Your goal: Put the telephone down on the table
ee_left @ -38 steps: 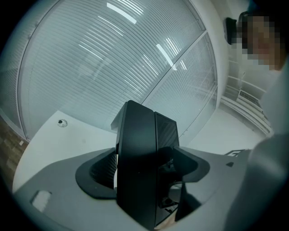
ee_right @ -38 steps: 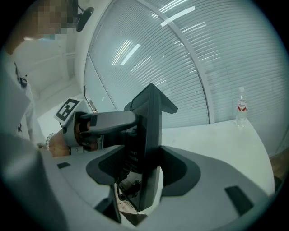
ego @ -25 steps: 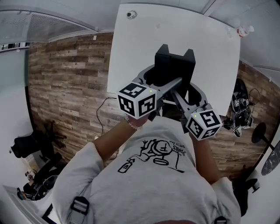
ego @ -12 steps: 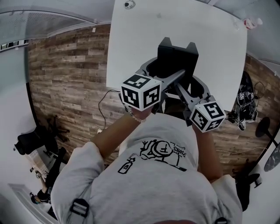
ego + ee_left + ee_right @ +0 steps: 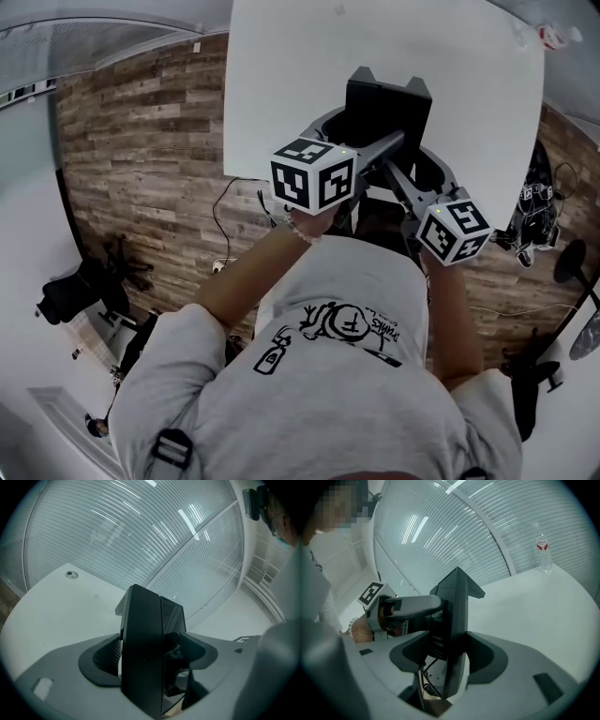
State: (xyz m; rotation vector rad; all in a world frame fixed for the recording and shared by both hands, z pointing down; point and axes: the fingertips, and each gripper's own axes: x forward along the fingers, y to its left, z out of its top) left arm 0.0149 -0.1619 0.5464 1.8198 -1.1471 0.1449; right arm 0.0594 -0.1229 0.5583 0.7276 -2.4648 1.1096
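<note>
Between left gripper [image 5: 150,656] and right gripper [image 5: 450,658], both clamped on it, hangs the black plastic telephone [image 5: 389,103] (two-sided hold presumably steadies lowering).

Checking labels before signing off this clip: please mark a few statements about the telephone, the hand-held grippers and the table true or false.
1. The left hand-held gripper is shut on the telephone. True.
2. The right hand-held gripper is empty. False: it also clamps the telephone.
3. A bottle stands on the table. True.
4. The telephone is white. False: it is black; the table is white.
</note>
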